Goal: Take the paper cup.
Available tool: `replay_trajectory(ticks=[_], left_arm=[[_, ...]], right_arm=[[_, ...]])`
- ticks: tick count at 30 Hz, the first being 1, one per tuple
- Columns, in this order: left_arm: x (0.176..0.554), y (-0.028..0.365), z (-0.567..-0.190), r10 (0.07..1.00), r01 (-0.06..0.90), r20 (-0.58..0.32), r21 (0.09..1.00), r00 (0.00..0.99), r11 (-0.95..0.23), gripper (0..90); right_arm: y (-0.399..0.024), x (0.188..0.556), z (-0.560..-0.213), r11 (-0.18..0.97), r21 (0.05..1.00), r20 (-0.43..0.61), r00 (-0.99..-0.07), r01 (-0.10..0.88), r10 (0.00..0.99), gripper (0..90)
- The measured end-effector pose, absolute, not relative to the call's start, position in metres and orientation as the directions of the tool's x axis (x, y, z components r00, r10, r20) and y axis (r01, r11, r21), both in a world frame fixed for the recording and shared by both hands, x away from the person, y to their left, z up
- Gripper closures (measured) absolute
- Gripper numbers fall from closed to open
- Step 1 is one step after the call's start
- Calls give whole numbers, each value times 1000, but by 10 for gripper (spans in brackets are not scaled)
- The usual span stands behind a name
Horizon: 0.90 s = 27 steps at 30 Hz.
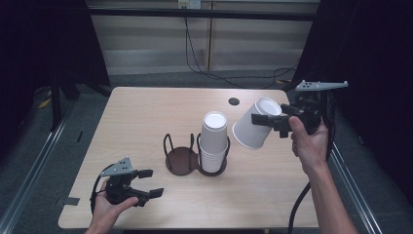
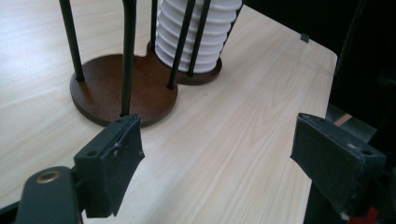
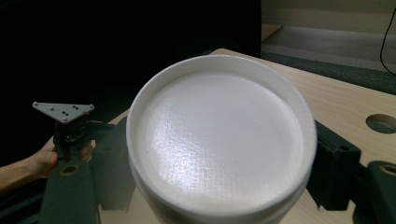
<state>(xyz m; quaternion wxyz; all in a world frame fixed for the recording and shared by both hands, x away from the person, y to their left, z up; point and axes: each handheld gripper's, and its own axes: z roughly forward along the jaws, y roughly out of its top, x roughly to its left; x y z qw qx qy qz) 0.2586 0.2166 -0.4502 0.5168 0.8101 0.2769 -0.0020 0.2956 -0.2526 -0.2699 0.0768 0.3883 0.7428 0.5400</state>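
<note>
The high view is looking down on the whole desk [image 1: 146, 112]; both tool views are looking close, sharing its surface.

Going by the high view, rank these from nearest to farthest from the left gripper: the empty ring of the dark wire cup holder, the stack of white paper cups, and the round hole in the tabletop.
From the left gripper, low at the table's left:
1. Empty ring of the dark wire cup holder, just up and right of it.
2. Stack of white paper cups, in the holder's other ring, one step further right.
3. Round hole in the tabletop, near the far edge.
</note>
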Motion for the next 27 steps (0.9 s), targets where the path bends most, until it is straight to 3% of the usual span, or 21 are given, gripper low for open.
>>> replay_trajectory(ticks=[11, 27], left_arm=[[263, 199, -435, 415, 383, -217, 845, 883, -373, 164], [267, 173, -405, 367, 329, -208, 893, 907, -307, 179]], right_arm=[[-250, 288, -301, 111, 842, 350, -692, 527, 631, 241], [-235, 268, -332, 147, 825, 370, -718, 546, 590, 242]])
